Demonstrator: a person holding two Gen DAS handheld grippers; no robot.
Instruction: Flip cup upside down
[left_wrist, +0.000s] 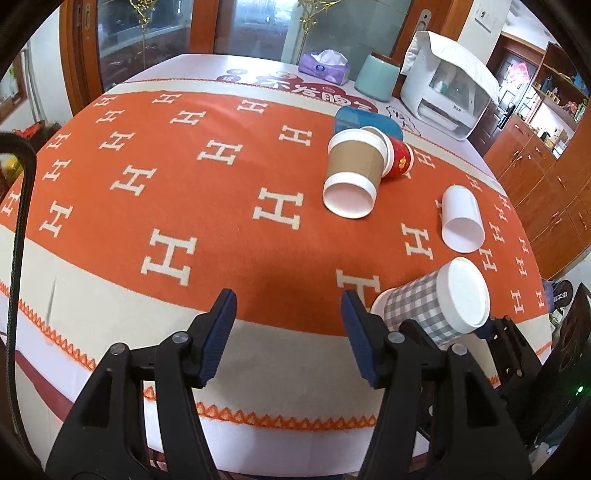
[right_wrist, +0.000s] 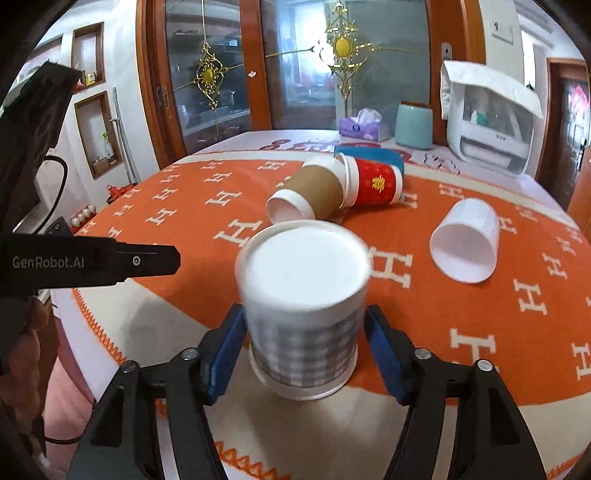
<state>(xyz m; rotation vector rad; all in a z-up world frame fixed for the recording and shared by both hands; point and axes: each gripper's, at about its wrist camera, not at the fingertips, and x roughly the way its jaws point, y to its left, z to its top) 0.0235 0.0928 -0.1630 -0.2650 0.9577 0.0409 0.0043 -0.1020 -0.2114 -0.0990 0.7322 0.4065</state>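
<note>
The checked paper cup (right_wrist: 303, 325) stands base-up near the desk's (right_wrist: 480, 314) front edge, between the blue pads of the right claw (right_wrist: 304, 345), which grasps its mid-wall or has just eased off; contact cannot be told. The left claw (left_wrist: 288, 332) hovers released and empty. Being light and thin-walled, such a cup would crush easily, so hold gently at mid-height.

Matt paper cup (right_wrist: 303, 314), woven cloth tablecloth (right_wrist: 461, 314)

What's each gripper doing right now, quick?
Left gripper: open, holding nothing, above the orange cloth.
Right gripper: around the checked cup, which is bottom-up; whether the pads are pressing it cannot be told.
</note>
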